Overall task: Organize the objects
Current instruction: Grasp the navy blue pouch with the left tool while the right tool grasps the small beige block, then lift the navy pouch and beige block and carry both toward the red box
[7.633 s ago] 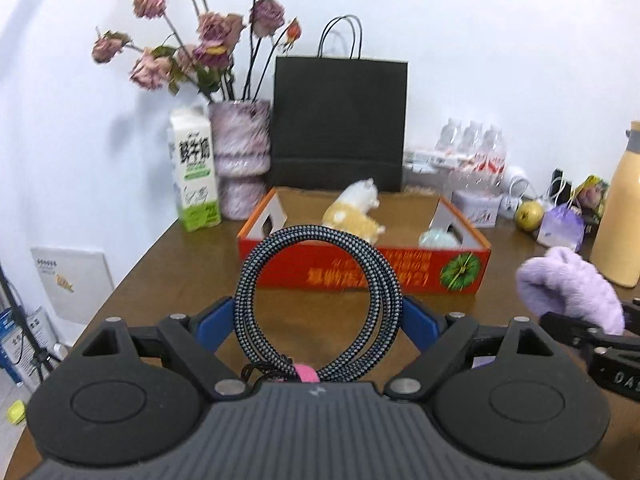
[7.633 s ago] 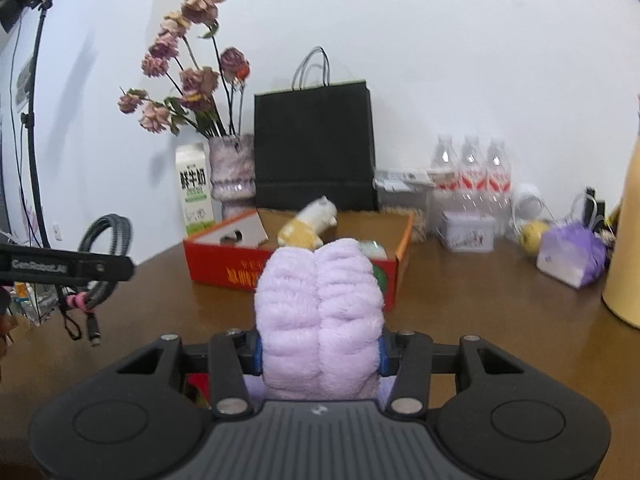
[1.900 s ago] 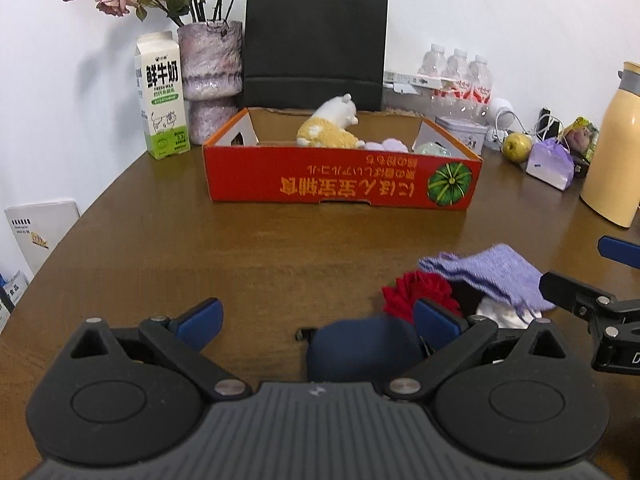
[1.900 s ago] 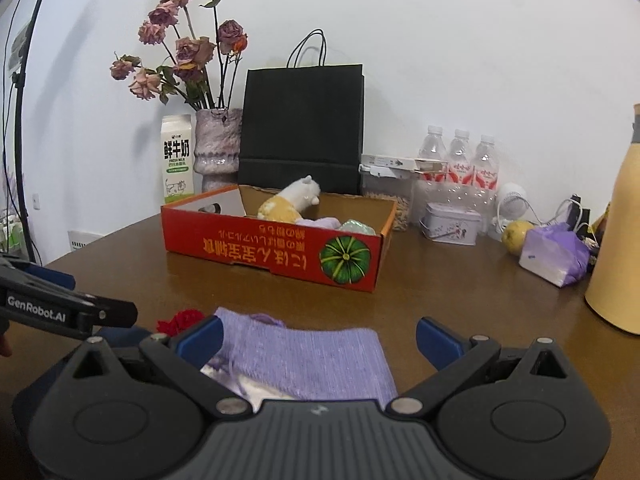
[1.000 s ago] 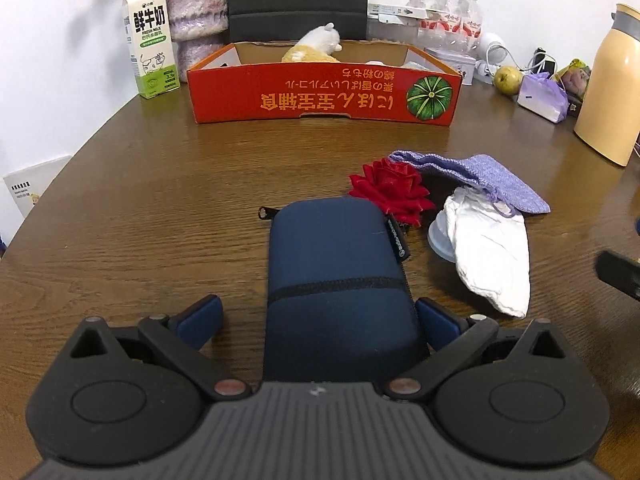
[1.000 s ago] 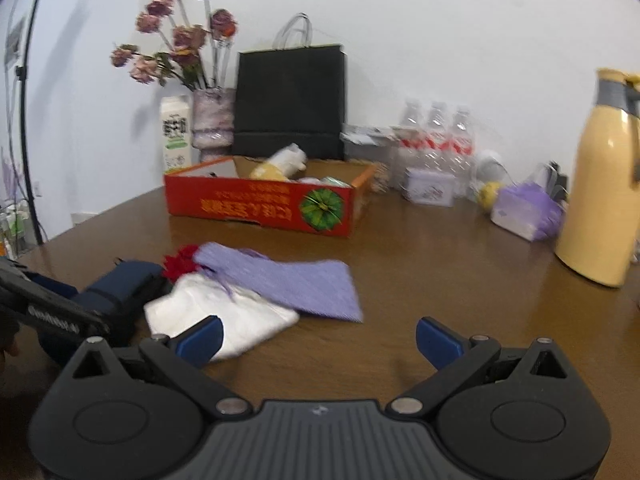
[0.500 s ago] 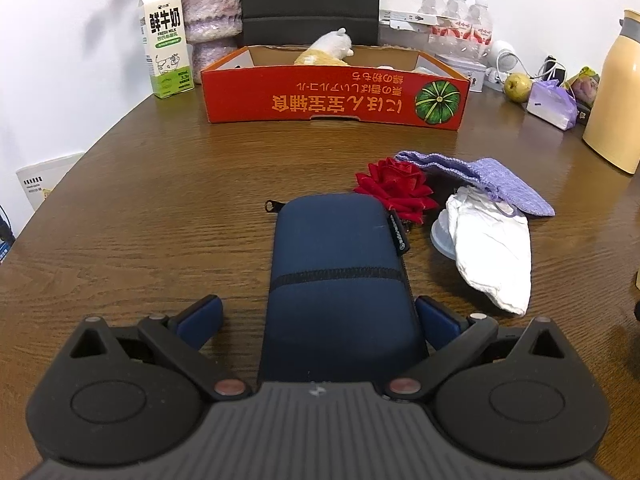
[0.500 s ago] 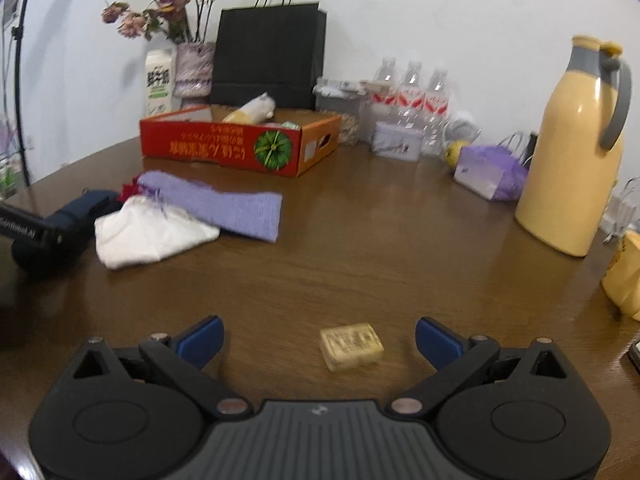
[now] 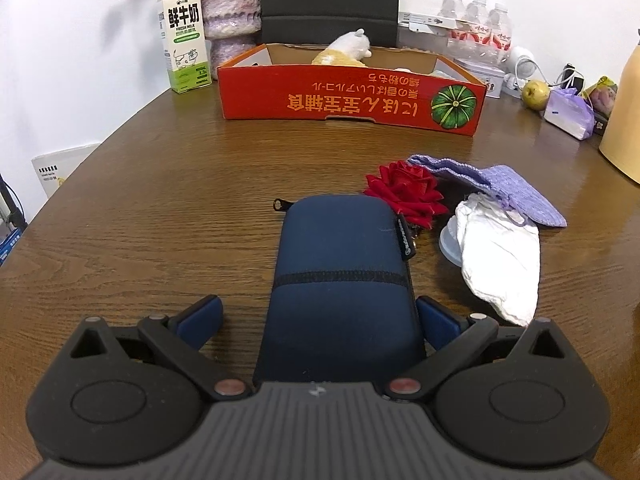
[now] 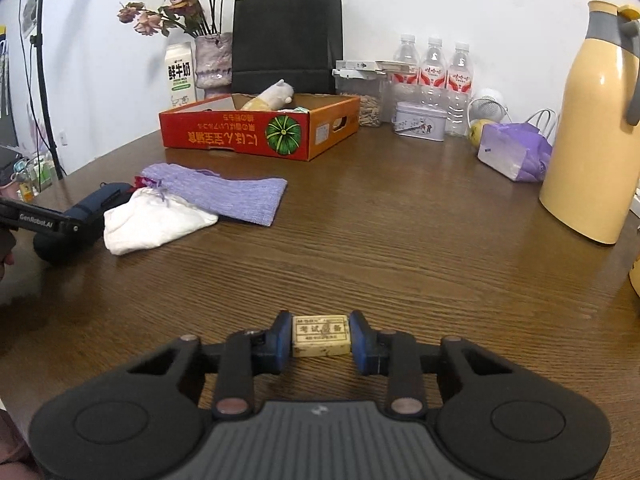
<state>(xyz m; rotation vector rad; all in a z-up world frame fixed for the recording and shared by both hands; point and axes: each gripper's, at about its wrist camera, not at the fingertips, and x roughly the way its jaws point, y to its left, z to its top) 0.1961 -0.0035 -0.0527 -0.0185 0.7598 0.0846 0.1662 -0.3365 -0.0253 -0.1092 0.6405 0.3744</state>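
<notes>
A: Right gripper [image 10: 321,336]?
B: Closing on a small yellowish eraser [image 10: 321,335]; blue pads touching both short ends. Sitting low at 6 o'clock in the right wrist view, flat on the wooden table [image 10: 400,232].

A: Left gripper [image 9: 318,316]?
B: Spread wide around a navy zip case [image 9: 340,280]. Right pad just beside the case's side, left pad standing clear of it. Not pressing, as far as visible.

A: And the case itself?
B: Lying lengthwise on the table, dead centre of the left wrist view, zip pull at its far end toward 12 o'clock.

A: Beside it?
B: Red fabric rose [image 9: 406,192] at about 1 o'clock, touching the case's far right corner. White cloth [image 9: 498,256] at 3 o'clock, partly under a lilac knitted pouch [image 9: 496,184]. Something pale and round peeking from beneath the cloth; too hidden to name.

A: Farther back?
B: Red pumpkin-print cardboard box [image 9: 352,100] at 12 o'clock, plush toy [image 9: 344,50] inside. Milk carton [image 9: 184,36] at 11 o'clock, next to a mottled vase [image 9: 228,8]. Black paper bag [image 9: 330,0] behind the box.

A: Right side of the table?
B: Yellow thermos [image 10: 596,128] at 2 o'clock in the right wrist view, purple plastic bag [image 10: 514,150] just left of it, three water bottles [image 10: 434,68] and a small tin [image 10: 420,120] at 1 o'clock.
</notes>
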